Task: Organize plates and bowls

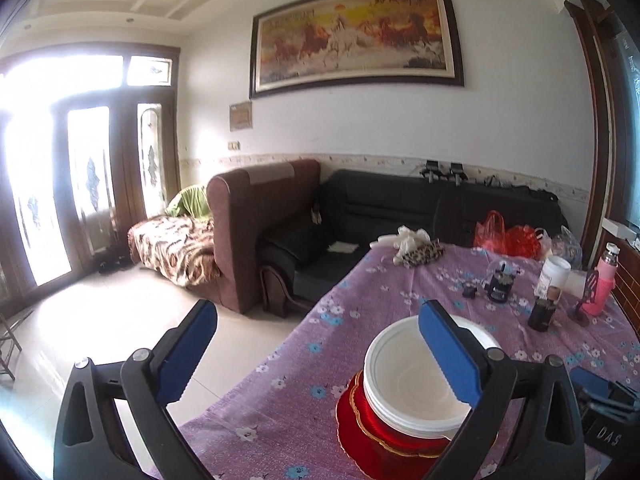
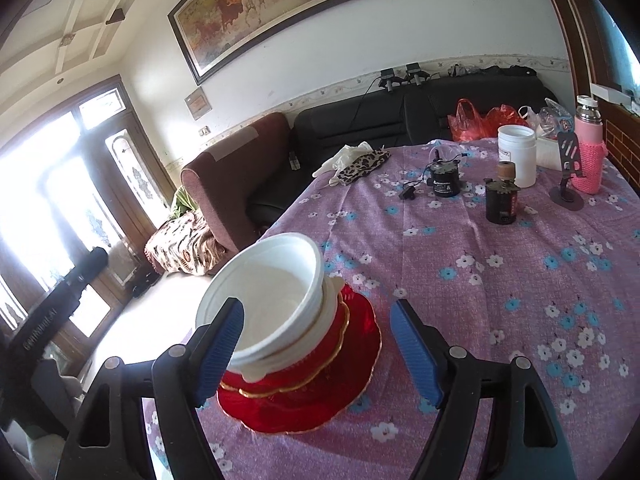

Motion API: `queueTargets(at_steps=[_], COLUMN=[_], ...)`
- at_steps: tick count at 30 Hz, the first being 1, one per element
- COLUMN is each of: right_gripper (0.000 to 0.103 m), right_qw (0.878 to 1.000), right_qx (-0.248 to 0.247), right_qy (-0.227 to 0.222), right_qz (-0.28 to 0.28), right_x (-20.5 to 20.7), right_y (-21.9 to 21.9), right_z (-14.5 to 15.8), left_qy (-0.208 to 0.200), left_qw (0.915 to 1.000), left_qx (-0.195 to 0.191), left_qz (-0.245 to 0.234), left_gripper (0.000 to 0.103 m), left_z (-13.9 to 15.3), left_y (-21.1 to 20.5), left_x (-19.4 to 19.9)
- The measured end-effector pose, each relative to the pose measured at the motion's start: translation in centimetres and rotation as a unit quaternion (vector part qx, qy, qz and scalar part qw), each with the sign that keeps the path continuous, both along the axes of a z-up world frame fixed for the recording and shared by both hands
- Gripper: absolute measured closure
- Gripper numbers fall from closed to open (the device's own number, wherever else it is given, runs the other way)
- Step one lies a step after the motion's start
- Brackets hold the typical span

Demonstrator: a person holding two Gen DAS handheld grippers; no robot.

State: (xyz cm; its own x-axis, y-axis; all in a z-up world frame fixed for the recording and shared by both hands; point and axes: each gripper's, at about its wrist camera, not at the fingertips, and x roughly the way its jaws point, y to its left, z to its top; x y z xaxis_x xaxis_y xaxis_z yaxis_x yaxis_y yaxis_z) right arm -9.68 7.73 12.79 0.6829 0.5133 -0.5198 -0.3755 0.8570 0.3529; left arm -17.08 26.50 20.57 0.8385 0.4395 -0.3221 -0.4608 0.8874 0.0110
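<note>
Near the front edge of the table with the purple flowered cloth (image 2: 500, 280), a stack of nested white plastic bowls (image 2: 280, 300) sits on a pile of red scalloped plates with gilt rims (image 2: 320, 392), all in one tower that leans a little toward the table edge in the right wrist view. Both tools are clear of it: the left gripper (image 1: 316, 352) has its blue-padded jaws spread wide with nothing between them, one finger merely passing in front of the bowls in its own view, and the right gripper (image 2: 316, 352) also stands open and empty, its left finger overlapping the bowl rim in the picture but, as far as can be told, not pressing on it. Judging from this, the gathering looks largely done, since no other plate or bowl lies loose on the cloth; what remains on the far side is a white plastic jar (image 2: 517, 156), a pink bottle in a knitted sleeve (image 2: 590, 152) and small dark canisters (image 2: 502, 200), none of them crockery. Perhaps the leaning bowls want straightening, or the stack moving inward.
</note>
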Motion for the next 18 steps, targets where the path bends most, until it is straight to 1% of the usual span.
queueTargets(at_steps=[7,12,18], right_gripper=[0.018,0.018,0.015], right_qw=[0.999,0.998,0.998], right_qx=[-0.016,-0.026,-0.027], right_qy=[-0.027,-0.048,-0.056], right_qz=[0.006,0.01,0.01], right_x=[-3.6,-5.6,-6.7], right_y=[-0.7,-1.3,-2.1], right_z=[0.0,0.2,0.0], left_qy=[-0.039,-0.068,-0.078], left_qw=[0.9986,0.9966,0.9953], left_qx=[0.035,0.047,0.057], left_qz=[0.006,0.011,0.006], left_gripper=[0.0,0.0,0.0], left_z=[1.7,2.5,2.8], left_y=[-2.6,-4.2,-5.7], left_x=[-3.0,-5.0,-5.8])
